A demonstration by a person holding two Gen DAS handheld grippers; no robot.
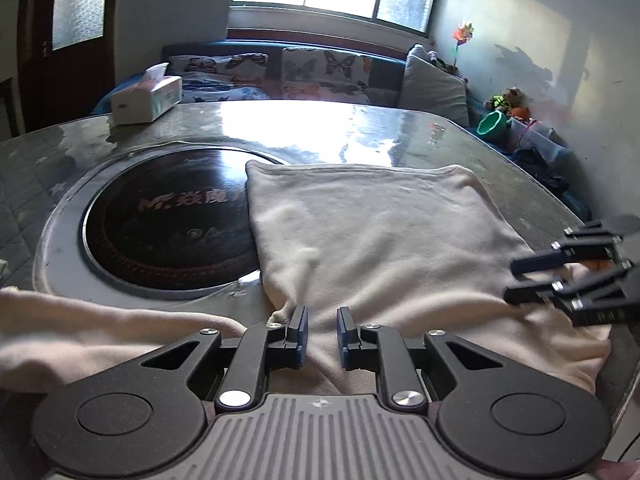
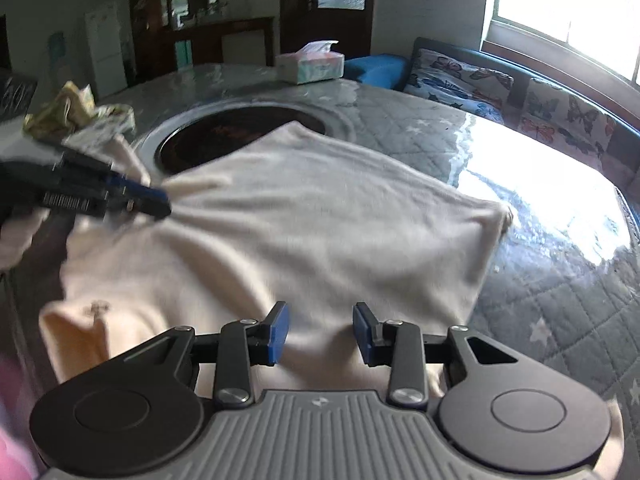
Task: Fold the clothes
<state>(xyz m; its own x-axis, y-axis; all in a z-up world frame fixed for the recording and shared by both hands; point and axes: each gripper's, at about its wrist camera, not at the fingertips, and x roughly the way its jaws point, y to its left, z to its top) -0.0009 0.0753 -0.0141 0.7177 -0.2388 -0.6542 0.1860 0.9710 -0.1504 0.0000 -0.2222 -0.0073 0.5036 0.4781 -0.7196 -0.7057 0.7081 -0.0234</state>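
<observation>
A cream garment lies spread on the round table, partly over the black hob in its middle; it also shows in the right wrist view. My left gripper hovers over the garment's near edge with its jaws a little apart and nothing between them. It also shows in the right wrist view, at the garment's left side. My right gripper is open over the garment's near edge, empty. It also shows in the left wrist view, at the garment's right edge.
A black induction hob sits in a metal ring in the table. A tissue box stands at the far edge. Crumpled wrappers lie at the left. A butterfly-patterned sofa runs behind the table under the window.
</observation>
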